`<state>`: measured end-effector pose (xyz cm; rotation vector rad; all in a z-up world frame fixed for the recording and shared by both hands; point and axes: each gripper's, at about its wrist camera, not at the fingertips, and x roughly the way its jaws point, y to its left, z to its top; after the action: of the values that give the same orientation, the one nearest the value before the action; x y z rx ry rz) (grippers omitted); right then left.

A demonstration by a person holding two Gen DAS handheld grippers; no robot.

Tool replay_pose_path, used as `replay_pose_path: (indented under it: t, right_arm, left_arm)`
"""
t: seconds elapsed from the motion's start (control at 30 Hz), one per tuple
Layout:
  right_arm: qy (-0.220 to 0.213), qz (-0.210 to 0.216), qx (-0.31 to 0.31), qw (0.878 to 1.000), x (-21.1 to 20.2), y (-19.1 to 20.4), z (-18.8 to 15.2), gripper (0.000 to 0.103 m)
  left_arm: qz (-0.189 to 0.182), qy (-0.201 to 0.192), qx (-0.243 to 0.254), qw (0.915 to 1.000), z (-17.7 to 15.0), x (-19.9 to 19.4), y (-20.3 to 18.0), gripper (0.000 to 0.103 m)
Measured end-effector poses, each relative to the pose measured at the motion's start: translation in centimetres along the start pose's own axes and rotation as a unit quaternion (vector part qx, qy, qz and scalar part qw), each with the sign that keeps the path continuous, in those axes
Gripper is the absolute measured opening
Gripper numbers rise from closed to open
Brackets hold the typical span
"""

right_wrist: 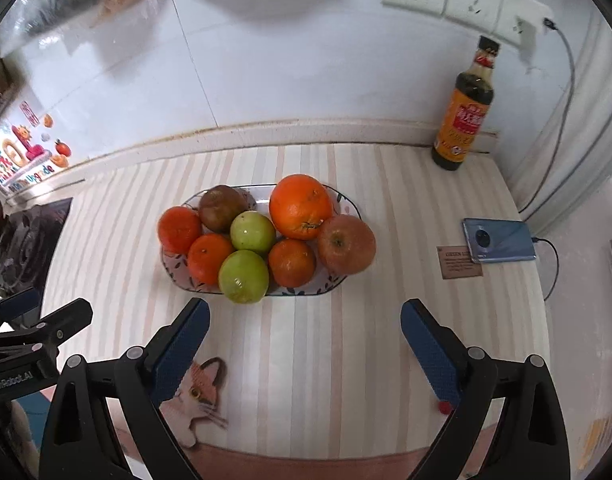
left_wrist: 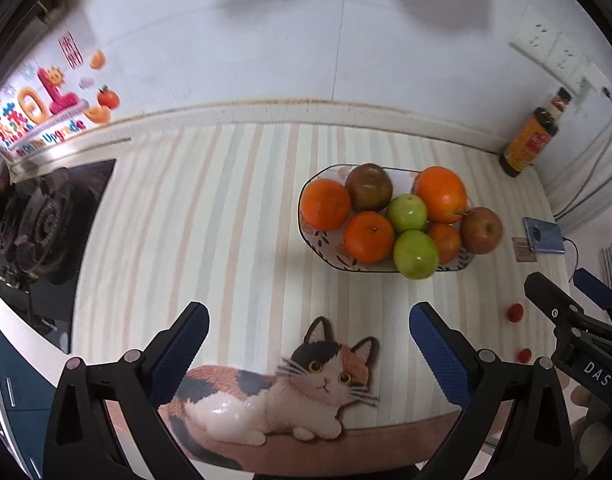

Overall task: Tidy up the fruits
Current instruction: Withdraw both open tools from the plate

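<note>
1. The left claw (left_wrist: pixel 309 344) is standing spread wide with nothing between its blue pads, hanging over the cat picture (left_wrist: pixel 290 384) on the striped tabletop (left_wrist: pixel 194 216).
2. The right claw (right_wrist: pixel 305 340) is likewise gaping wide and gripping nothing; no fruit is lying between its fingers.
3. The fruits are sitting piled on the patterned oval plate (right_wrist: pixel 174 268) mid-tabletop: a large orange (right_wrist: pixel 301 206), smaller oranges, two green apples (right_wrist: pixel 244 276), a reddish apple (right_wrist: pixel 346 244) leaning at the plate's right edge, and a dark brownish fruit (right_wrist: pixel 222 207) whose kind is hard to tell.
4. Writing: "DAS" is showing on the other claw's body in the left view, "GenRobot.AI" in the right view. The wall sticker (left_wrist: pixel 38 120) is reading "Upgrade", the rest blurred.
5. The dark sauce bottle (right_wrist: pixel 464 112) is bearing an orange label with red characters too small to read; the brown card (right_wrist: pixel 458 262) under the blue phone (right_wrist: pixel 500 240) is reading "GREEN", partly covered.
6. The stove burner (left_wrist: pixel 38 220) is being cut off at the left edge.
</note>
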<state>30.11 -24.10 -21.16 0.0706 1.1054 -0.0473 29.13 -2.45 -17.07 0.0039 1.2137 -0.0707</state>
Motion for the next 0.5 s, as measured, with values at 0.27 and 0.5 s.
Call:
replay_pose_path:
  t: [0.27, 0.5]
  right_arm:
    - [-0.023, 0.009, 0.008, 1.000, -5.5, 0.8, -2.8, 0.098]
    - [-0.045, 0.012, 0.017, 0.999, -9.4, 1.6, -5.2, 0.098]
  left_arm:
    - [-0.001, -0.033, 0.015, 0.9993, -2.8, -4.4, -0.1, 0.103]
    - [-0.009, -0.054, 0.022, 0.9982, -4.5, -7.2, 0.0, 0.103]
